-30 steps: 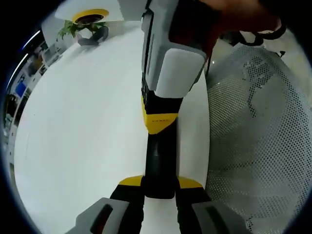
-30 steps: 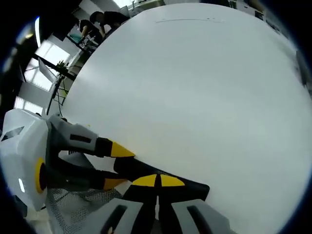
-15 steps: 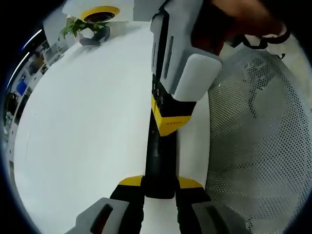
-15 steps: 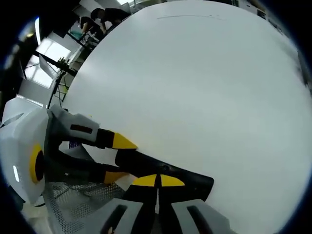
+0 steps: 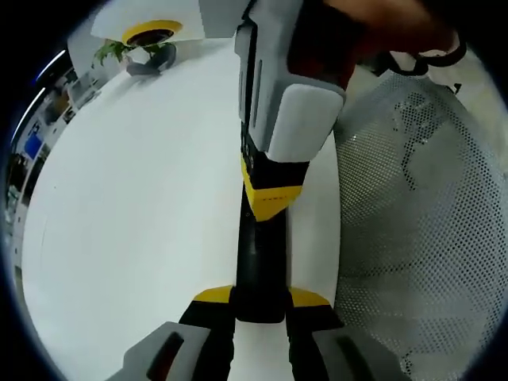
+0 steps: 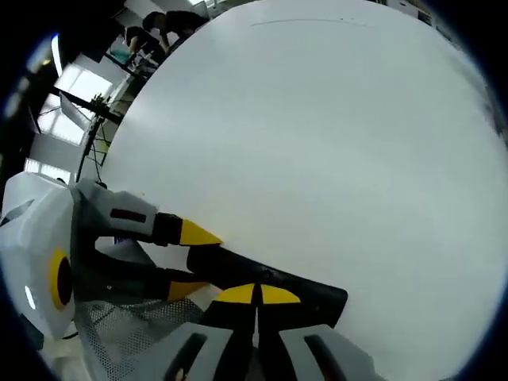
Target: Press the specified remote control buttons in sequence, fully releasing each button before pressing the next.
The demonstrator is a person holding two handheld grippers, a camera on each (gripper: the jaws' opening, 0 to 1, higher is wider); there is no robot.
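Observation:
A long black remote control lies along the white table, pointing away from me. My left gripper is shut on its near end, one yellow-tipped jaw on each side. My right gripper comes down from above with its jaws shut together and its yellow tip resting on the remote's upper face. In the right gripper view, the shut right gripper sits on top of the remote, and the left gripper clamps the remote's end from the left. The buttons are hidden.
A white mesh basket stands close on the right of the remote, also seen as the basket at lower left. A potted plant sits at the table's far edge. The wide tabletop stretches ahead, with people beyond it.
The right gripper has shifted a little along the remote and back, staying on its top. The left gripper keeps the same hold.

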